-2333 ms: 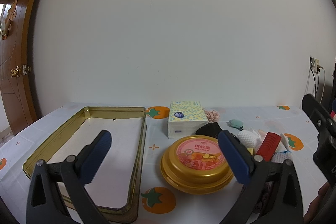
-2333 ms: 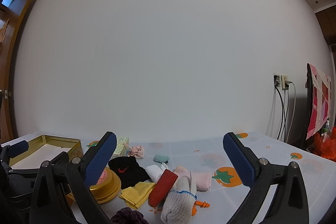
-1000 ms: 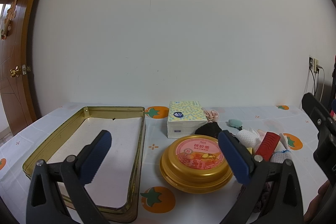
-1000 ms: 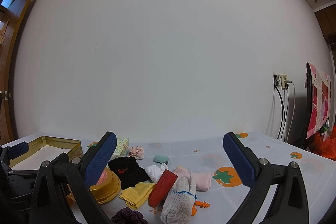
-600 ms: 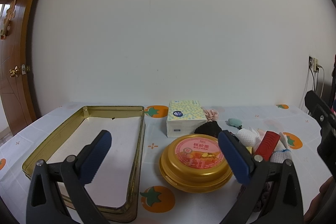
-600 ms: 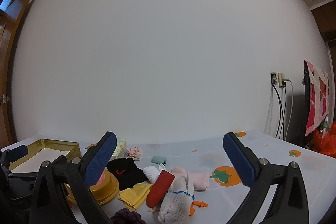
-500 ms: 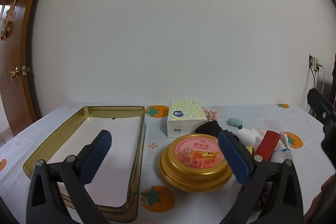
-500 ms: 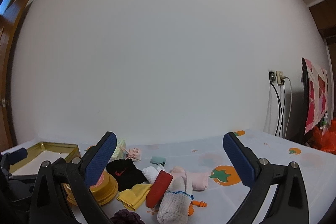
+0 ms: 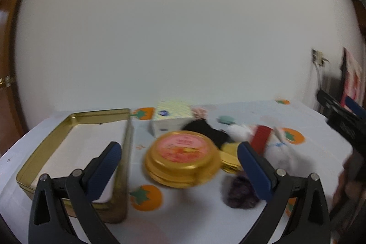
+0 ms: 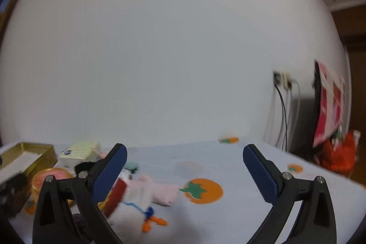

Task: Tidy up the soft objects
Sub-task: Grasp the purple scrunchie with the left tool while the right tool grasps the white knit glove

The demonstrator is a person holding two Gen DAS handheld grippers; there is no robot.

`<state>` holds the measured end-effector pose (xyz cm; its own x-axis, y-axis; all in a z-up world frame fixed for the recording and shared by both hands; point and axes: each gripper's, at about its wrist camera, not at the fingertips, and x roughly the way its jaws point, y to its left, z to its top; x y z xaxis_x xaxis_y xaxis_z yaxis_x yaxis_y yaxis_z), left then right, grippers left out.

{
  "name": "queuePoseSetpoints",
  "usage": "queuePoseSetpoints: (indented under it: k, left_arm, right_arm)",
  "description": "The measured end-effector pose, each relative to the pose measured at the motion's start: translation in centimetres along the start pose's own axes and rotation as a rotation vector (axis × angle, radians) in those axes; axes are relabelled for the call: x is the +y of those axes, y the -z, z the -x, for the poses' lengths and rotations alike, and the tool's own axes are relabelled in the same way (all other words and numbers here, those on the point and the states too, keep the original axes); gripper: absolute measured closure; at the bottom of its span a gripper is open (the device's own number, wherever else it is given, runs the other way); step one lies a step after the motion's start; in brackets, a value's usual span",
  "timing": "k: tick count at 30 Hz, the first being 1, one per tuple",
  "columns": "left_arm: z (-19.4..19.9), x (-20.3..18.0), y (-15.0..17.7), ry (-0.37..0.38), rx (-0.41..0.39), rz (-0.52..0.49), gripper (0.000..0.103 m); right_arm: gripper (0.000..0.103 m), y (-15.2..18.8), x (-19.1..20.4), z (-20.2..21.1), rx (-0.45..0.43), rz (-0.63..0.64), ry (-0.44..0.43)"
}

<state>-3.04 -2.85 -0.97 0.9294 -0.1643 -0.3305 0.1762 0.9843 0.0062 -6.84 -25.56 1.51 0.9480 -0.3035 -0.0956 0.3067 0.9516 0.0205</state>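
A pile of soft things lies on the tablecloth: a black sock (image 9: 205, 129), a white glove (image 10: 135, 202), a pink cloth (image 10: 160, 191), a yellow cloth (image 9: 228, 152), a purple scrunchie (image 9: 240, 191) and a red flat piece (image 9: 260, 136). An open gold tin tray (image 9: 75, 120) lies at the left. My left gripper (image 9: 178, 157) is open and empty, above a round gold tin (image 9: 183, 157). My right gripper (image 10: 185, 164) is open and empty, to the right of the pile.
A tissue pack (image 9: 171, 116) stands behind the round tin. A wall socket with cables (image 10: 283, 84) and a pink hanging cloth (image 10: 329, 102) are at the right. A wooden door (image 9: 4, 84) is at the far left.
Both grippers have swung to the right; both views are now blurred. The objects have shifted left in the right wrist view. Both grippers stay open.
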Motion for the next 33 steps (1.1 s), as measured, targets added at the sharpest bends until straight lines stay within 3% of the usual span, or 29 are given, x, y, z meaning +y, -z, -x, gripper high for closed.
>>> queuePoseSetpoints:
  k: [3,6,12,14,18,26,30,31,33]
  left_arm:
    - [-0.4,-2.1,0.2,0.055,0.077,-0.038,0.005]
    - [-1.6,-3.6,0.6,0.121,0.179,-0.047,0.017]
    - [-4.7,-6.4,1.5,0.167,0.367,-0.064,0.036]
    - [-6.1,-7.1,1.9,0.169,0.435,-0.076,0.047]
    - [-7.5,-7.6,2.6,0.175,0.530,-0.055,0.051]
    - [-8.3,-6.3,2.8,0.229,0.545,0.022,0.067]
    - [-7.2,-4.4,2.3,0.252,0.473,0.114,0.068]
    - [-6.5,-4.0,2.1,0.254,0.432,0.131,0.068]
    - [-5.3,-3.5,1.7,0.249,0.366,0.141,0.068]
  right_arm:
    - [0.001,0.2,-1.3,-1.5,0.060,-0.084,-0.005]
    - [0.001,0.4,-1.2,-2.2,0.099,-0.097,-0.003]
    - [0.001,0.5,-0.1,-1.7,0.083,-0.058,-0.033]
    - [0.000,0.4,-0.2,-1.6,0.077,-0.059,-0.035]
    - [0.000,0.4,-1.0,-1.8,0.082,-0.094,-0.028]
    - [0.001,0.7,-1.8,-3.1,0.150,-0.159,-0.046]
    - [0.002,0.7,-1.9,-3.3,0.165,-0.176,-0.071]
    - [0.004,0.8,-1.9,-3.4,0.175,-0.181,-0.088]
    - [0.023,0.9,-1.8,-3.7,0.205,-0.184,-0.122]
